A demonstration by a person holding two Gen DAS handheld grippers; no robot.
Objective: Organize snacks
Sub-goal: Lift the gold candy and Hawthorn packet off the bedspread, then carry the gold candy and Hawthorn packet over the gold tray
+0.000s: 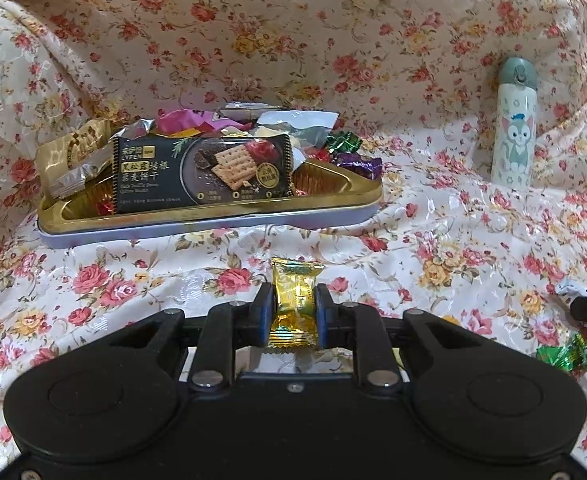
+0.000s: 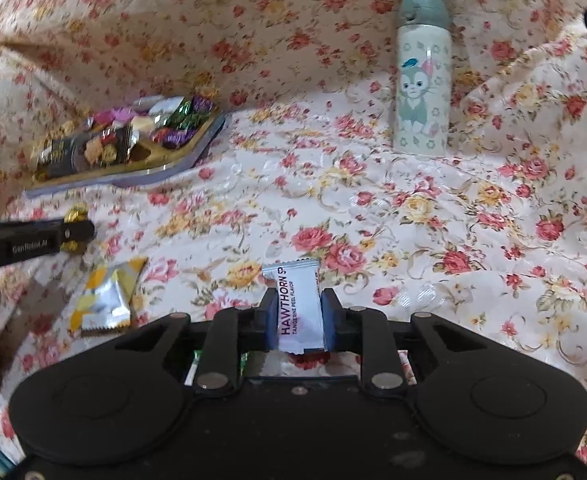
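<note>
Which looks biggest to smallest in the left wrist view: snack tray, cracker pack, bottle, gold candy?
1. snack tray
2. cracker pack
3. bottle
4. gold candy, clamped in the left gripper; it sits nearest the camera, so it looks enlarged.

Snack tray (image 1: 213, 216) left of bottle (image 1: 513, 128)

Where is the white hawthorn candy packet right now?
In the right wrist view, the hawthorn packet sits clamped between the right gripper fingers at bottom centre, above the floral cloth, right of a yellow-silver packet.
</note>
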